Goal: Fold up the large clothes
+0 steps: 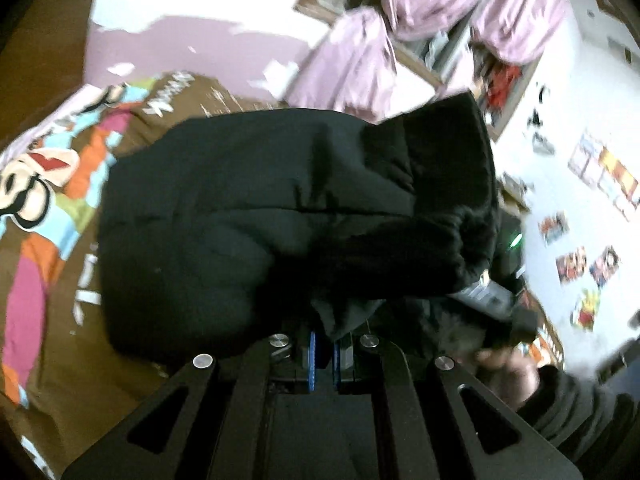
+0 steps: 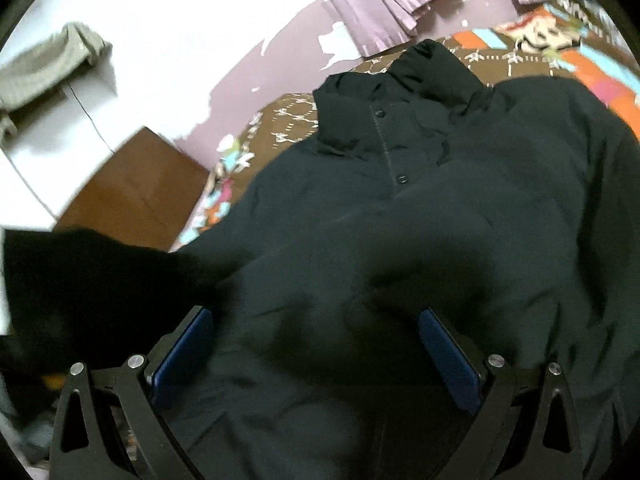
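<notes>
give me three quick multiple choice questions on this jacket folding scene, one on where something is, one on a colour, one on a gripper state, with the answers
1. Where does the black jacket lie?
A. on a brown patterned bedspread
B. on a bare wooden floor
C. over a chair back

2. What colour are the curtains behind the bed?
A. green
B. pale purple
C. yellow

3. How does the right gripper stand?
A. shut on a button
B. shut on the collar
C. open, jaws wide apart

Answers:
1 A, the brown cartoon-print bedspread shows around the jacket.
2 B, pale purple folds hang above the bed.
3 C, its blue pads stand far apart over the fabric, while the left gripper is clamped on a fold of jacket.
</notes>
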